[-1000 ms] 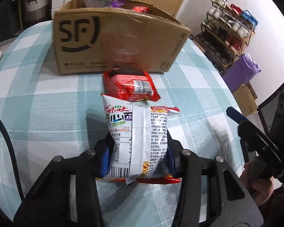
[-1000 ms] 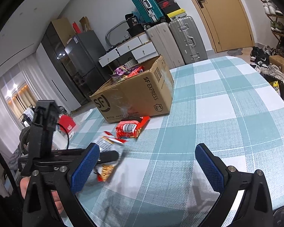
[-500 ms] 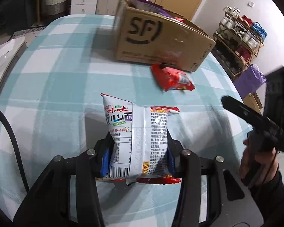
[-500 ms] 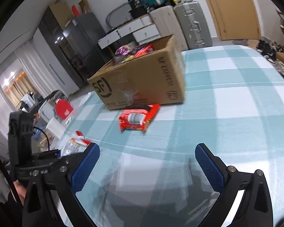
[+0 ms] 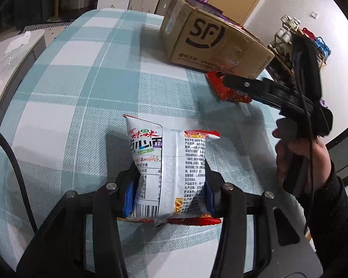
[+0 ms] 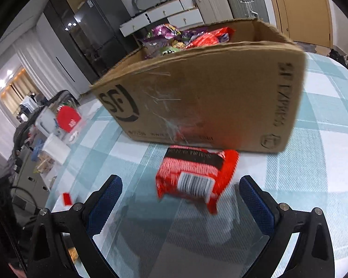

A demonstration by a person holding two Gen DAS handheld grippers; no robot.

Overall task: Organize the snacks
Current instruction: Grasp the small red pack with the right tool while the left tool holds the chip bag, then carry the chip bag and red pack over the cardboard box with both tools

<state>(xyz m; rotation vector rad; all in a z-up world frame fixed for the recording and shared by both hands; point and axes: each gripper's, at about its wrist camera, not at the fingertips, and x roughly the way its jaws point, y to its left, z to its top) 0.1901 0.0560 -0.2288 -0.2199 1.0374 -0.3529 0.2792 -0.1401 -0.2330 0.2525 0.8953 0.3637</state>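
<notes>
Packet (image 6: 194, 176) between right gripper (image 6: 181, 199) fingers (untouched).

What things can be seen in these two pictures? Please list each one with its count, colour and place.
white snack bag: one, white with red ends, held between the left gripper's pads above the table
red snack packet: one, red with a barcode, lying on the table just in front of the box, between the open right fingers
cardboard box: one, brown with black print, standing on the table, open on top
snacks in the box: several, purple and red, inside the box
table: one, teal and white checked cloth
suitcases: at least two, pale and silver, at the far wall
left gripper: one, black with blue pads, shut on the white bag
right gripper: one, black with blue pads, open
hand: one, holding the right gripper
</notes>
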